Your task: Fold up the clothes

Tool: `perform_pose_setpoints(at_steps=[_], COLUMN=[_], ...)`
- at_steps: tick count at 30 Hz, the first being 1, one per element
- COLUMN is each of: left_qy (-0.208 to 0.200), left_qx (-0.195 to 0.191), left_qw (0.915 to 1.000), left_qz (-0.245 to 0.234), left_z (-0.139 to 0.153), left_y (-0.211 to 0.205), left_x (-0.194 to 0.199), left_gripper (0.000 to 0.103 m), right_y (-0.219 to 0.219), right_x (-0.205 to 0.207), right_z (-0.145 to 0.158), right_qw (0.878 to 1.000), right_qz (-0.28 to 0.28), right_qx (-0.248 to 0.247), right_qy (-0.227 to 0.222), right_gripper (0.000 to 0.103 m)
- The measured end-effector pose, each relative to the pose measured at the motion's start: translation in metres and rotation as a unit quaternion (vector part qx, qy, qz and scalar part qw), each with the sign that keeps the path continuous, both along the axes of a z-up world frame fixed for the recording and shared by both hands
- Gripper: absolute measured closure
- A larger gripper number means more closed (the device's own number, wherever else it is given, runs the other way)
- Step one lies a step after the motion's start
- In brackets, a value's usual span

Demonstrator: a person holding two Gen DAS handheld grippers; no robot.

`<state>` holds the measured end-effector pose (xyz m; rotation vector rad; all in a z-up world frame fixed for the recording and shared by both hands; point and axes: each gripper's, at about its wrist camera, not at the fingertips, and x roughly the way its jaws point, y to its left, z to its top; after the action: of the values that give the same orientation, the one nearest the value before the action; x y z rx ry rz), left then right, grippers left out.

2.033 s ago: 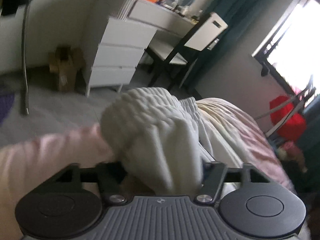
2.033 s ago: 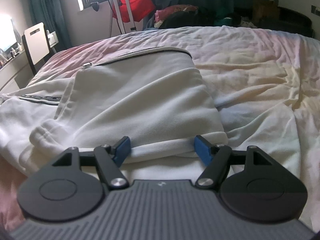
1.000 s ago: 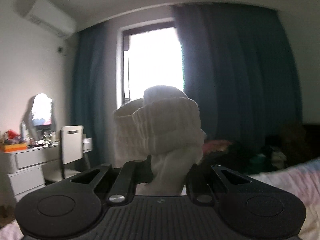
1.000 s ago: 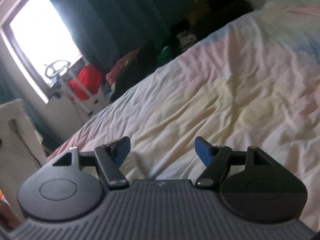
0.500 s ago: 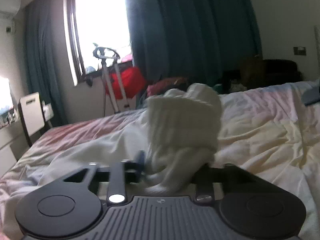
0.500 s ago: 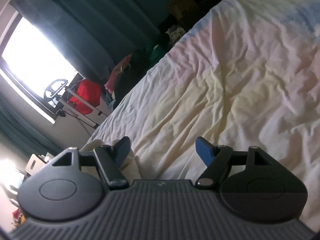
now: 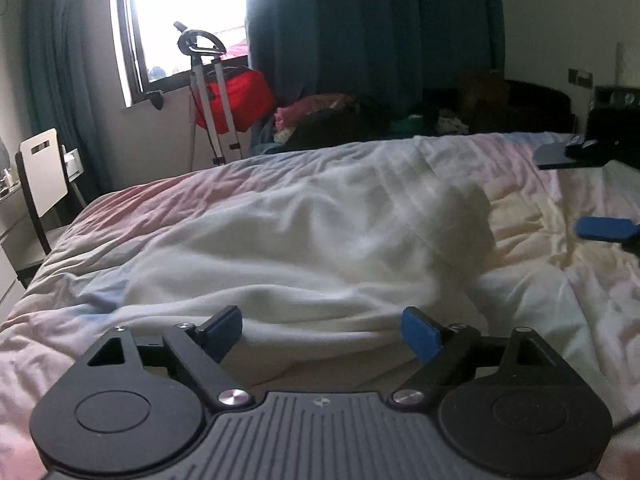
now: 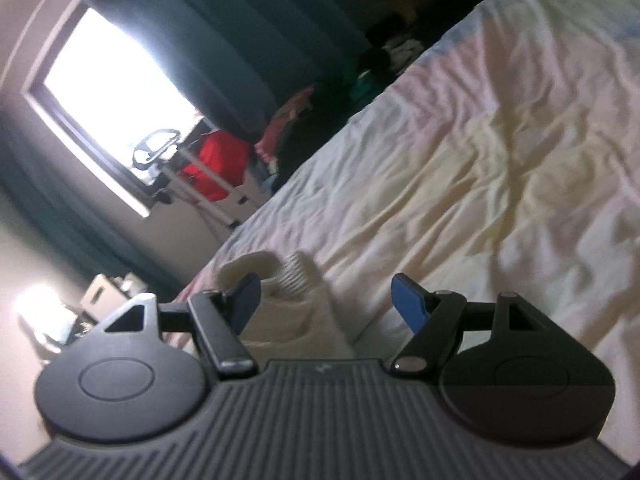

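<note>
Now the left gripper (image 7: 322,330) hangs low over the bed (image 7: 560,300), its jaws opening wide with nothing pressed between the blue pads (image 7: 420,334); only the near hem of the white garment (image 7: 304,248) lies in the gap, loose on the bedding. That garment spreads ahead of this gripper in a crumpled heap, its ribbed cuff end raised ahead and to the right, blurred. Further right, at the edge of the left wrist view, the right gripper (image 7: 588,190) stands apart from the garment. From its own camera the right gripper (image 8: 326,300) is held wide and empty, rolled to one side, with a ribbed fold of the garment (image 8: 292,300) just beyond its left pad. Beyond the bed stand dark curtains (image 7: 380,32), a bright window (image 7: 184,12) and a red bag (image 7: 236,98).
</note>
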<state>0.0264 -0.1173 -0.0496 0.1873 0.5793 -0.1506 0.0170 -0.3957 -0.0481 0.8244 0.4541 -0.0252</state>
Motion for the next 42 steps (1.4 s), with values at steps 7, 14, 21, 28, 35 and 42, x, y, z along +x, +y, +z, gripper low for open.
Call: perform_pose_setpoints(at_steps=[7,14,21,28,35,42], left_qy=[-0.012,-0.02,-0.016,-0.006,-0.019,-0.046], left_qx=[-0.026,-0.085,-0.102,-0.111,-0.108,0.004], left_qw=[0.9996,0.9952,0.993,0.9917,0.9937,0.9974], left_qz=[0.005,0.045,0.058,0.065,0.026,-0.056], left_z=[0.034,0.035,0.026,0.019,0.022,0.001], left_y=[0.058,0.115,0.134,0.144,0.134,0.084], left_x=[-0.038,-0.051,-0.032,-0.022,-0.036,-0.053], left_gripper=[0.011,0.01,0.01,0.01,0.008,0.003], right_y=[0.03,0.059,0.086,0.102,0.085,0.063], right_x=[-0.004,0.004,0.037,0.052,0.021,0.009], right_z=[-0.004,-0.016,-0.047,-0.041,0.001,0.015], right_qw=[0.999,0.998,0.998,0.991,0.994,0.994], right_qz=[0.037,0.055,0.033,0.024,0.008,0.005], right_qx=[0.032,0.03,-0.02,-0.126,-0.095,-0.06], right_qy=[-0.012,0.025,0.054,0.025,-0.055,-0.086], right_gripper=[0.028,0.012,0.013,0.063,0.07,0.07])
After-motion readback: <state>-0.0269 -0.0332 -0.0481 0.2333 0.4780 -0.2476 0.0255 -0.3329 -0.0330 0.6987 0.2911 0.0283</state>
